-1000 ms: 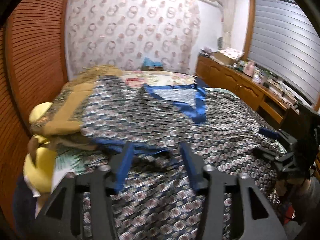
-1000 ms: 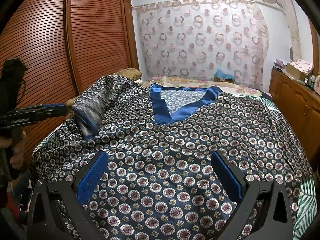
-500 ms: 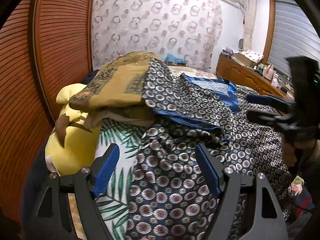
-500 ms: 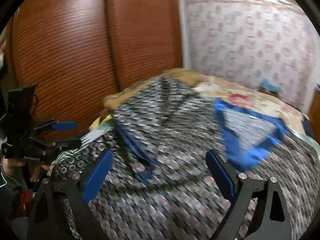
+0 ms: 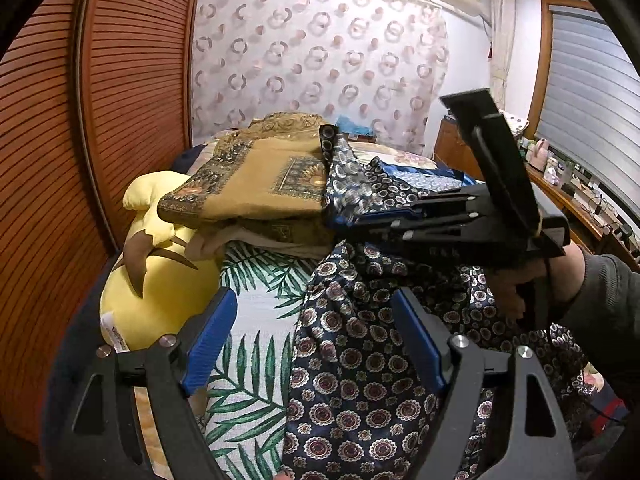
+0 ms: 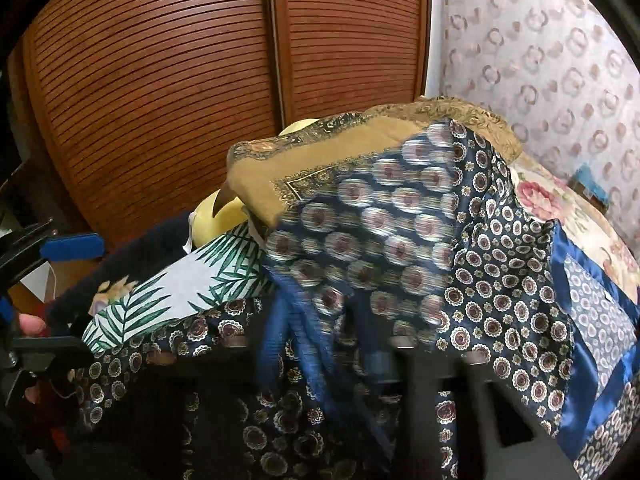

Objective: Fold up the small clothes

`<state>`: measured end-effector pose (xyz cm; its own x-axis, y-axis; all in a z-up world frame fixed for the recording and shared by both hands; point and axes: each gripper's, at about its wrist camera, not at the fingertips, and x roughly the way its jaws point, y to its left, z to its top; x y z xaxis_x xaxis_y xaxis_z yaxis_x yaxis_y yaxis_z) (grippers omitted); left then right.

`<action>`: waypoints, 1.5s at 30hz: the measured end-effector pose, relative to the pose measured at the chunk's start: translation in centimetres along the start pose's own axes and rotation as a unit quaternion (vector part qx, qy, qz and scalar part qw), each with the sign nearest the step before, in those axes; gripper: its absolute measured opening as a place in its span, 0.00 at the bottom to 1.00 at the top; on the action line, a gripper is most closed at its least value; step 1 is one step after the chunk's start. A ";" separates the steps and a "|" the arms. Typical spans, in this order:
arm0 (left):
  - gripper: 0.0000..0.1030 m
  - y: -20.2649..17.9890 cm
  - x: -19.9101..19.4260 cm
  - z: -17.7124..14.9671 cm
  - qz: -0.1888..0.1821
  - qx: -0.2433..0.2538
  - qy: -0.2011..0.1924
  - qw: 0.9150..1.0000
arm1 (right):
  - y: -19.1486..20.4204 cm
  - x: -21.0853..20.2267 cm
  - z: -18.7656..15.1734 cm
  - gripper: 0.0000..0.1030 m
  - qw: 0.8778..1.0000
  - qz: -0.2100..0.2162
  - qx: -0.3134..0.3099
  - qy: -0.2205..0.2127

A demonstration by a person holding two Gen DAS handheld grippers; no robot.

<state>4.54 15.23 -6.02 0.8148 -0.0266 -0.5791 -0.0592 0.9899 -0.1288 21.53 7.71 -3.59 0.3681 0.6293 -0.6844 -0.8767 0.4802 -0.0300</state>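
Observation:
A navy satin top (image 5: 360,380) with a circle print and blue trim lies spread on the bed; it also fills the right wrist view (image 6: 500,280). My left gripper (image 5: 316,344) is open and empty over the top's left edge. My right gripper (image 5: 352,220) reaches in from the right and is shut on the top's sleeve, which stands up from it (image 5: 348,168). In the right wrist view the sleeve (image 6: 380,232) drapes over the shut fingers and hides them.
A folded tan blanket (image 5: 256,180) lies on a yellow plush toy (image 5: 160,280) at the bed's left. The palm-leaf sheet (image 5: 256,344) shows beside the top. A brown slatted wardrobe (image 6: 160,80) stands to the left, a wooden dresser (image 5: 576,208) to the right.
My right gripper has swung left across the bed and shut on the sleeve. My left gripper had let go of the sleeve a second ago and stays open at the left edge.

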 end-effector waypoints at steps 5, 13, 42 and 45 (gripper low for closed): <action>0.78 -0.8 0.8 0.1 -0.014 0.005 0.001 1.000 | -2.0 -2.4 0.4 0.06 0.997 0.020 0.049 -0.061; 0.78 -2.7 2.9 0.1 -0.030 0.009 0.019 0.999 | -7.4 -5.7 -1.3 0.03 0.983 -0.085 0.132 -0.097; 0.78 -11.5 7.6 1.2 -0.056 0.090 0.065 0.992 | -9.1 -22.4 -19.5 0.49 0.944 -0.248 0.203 -0.075; 0.78 -12.6 8.4 1.5 -0.055 0.101 0.070 0.991 | -9.8 -24.9 -22.1 0.49 0.933 -0.272 0.223 -0.072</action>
<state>13.05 2.78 -8.05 0.7209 -0.1417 -0.6784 0.1541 0.9871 -0.0423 14.10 -26.16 -2.30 0.7868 0.2788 -0.5506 -0.3444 0.9387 -0.0168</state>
